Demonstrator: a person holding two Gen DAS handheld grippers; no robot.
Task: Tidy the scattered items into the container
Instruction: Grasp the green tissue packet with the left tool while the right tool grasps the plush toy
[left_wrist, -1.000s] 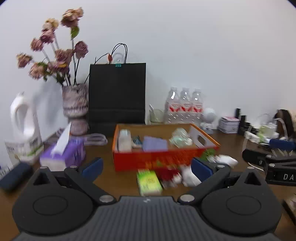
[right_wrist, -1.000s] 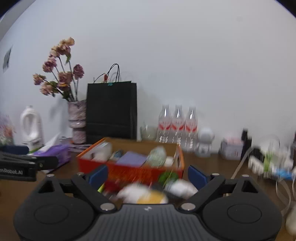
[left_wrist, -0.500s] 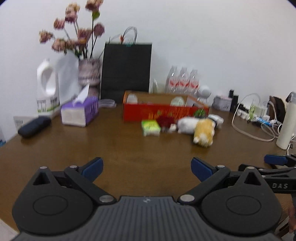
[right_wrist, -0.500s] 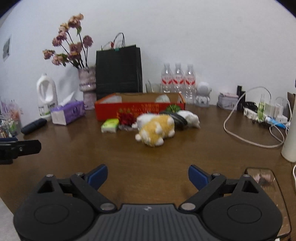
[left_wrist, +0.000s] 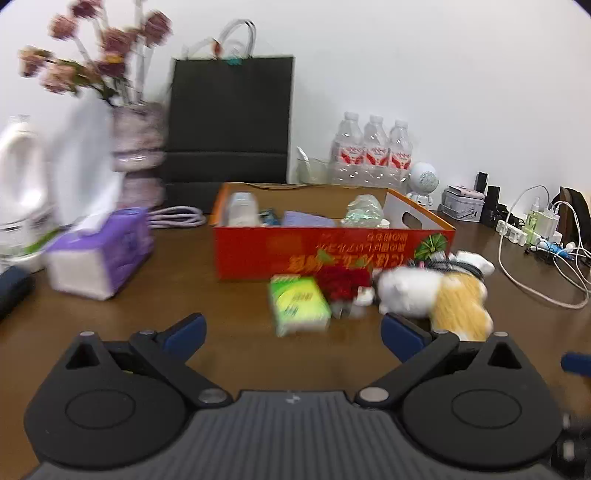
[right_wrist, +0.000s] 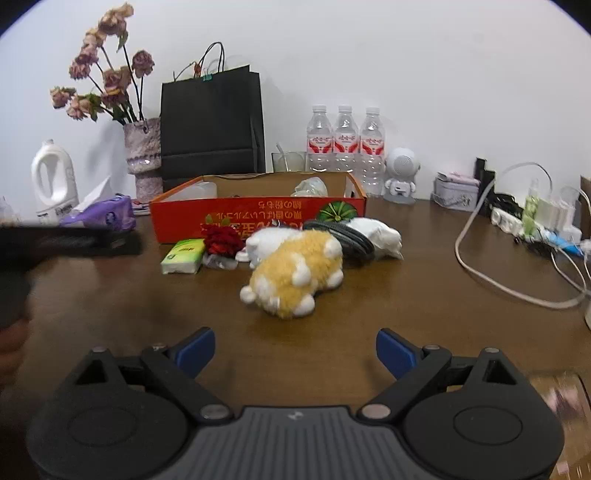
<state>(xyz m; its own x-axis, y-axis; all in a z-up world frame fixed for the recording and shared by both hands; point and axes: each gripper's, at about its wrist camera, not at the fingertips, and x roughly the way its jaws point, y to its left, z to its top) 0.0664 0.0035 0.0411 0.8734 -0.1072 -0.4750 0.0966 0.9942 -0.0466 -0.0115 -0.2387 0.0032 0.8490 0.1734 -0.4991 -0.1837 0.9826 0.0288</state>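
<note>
Both hand-held grippers gape empty; orange box (right_wrist: 258, 218) hides its contents (plush toy (right_wrist: 295, 273) blurred leftward).

Black gripper (right_wrist: 295, 349), blue fingertips (right_wrist: 195, 347), silver screws

Both the left hand-held gripper (left_wrist: 291, 334) and right hand-held gripper (right_wrist: 295, 347) hover empty, jaws spread wide.

A brown wooden surface (right_wrist: 424, 266) is seen carrying an orange box (right_wrist: 258, 218). Before the box lie a green packet (right_wrist: 183, 255), a plush toy (right_wrist: 295, 271) and, apparently, a red flower (right_wrist: 222, 239).
</note>
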